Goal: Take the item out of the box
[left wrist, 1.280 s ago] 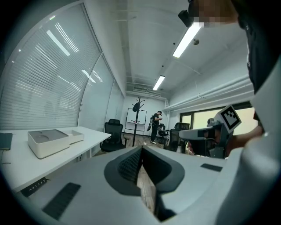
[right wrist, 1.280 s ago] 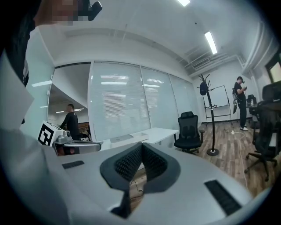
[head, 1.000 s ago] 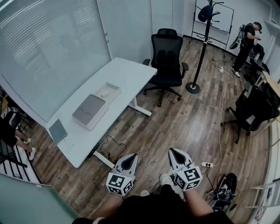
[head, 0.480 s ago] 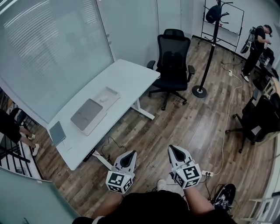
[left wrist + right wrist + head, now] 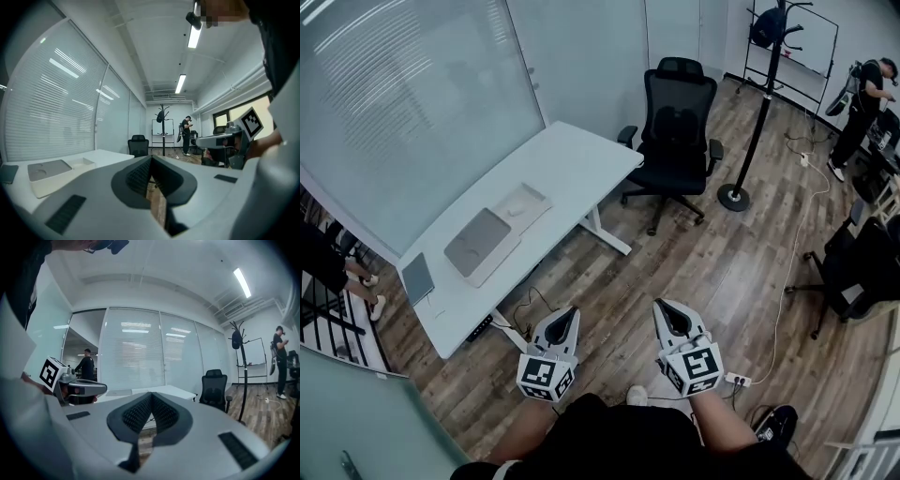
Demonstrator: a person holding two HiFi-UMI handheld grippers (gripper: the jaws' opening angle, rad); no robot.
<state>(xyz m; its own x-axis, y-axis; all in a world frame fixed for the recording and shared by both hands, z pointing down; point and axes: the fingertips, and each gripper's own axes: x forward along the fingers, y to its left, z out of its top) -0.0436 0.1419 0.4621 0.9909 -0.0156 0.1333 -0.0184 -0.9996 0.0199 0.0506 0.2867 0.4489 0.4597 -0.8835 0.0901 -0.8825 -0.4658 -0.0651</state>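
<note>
The left gripper (image 5: 568, 314) and right gripper (image 5: 662, 307) are held side by side, a little apart, above the wooden floor (image 5: 694, 253). The jaws of each are closed tip to tip, and nothing is gripped between them. The box (image 5: 476, 242) is seen on the desk (image 5: 572, 164), ahead and to the left of both grippers and well apart from them. An open tray (image 5: 522, 201) is set just beyond it. The item cannot be made out.
</note>
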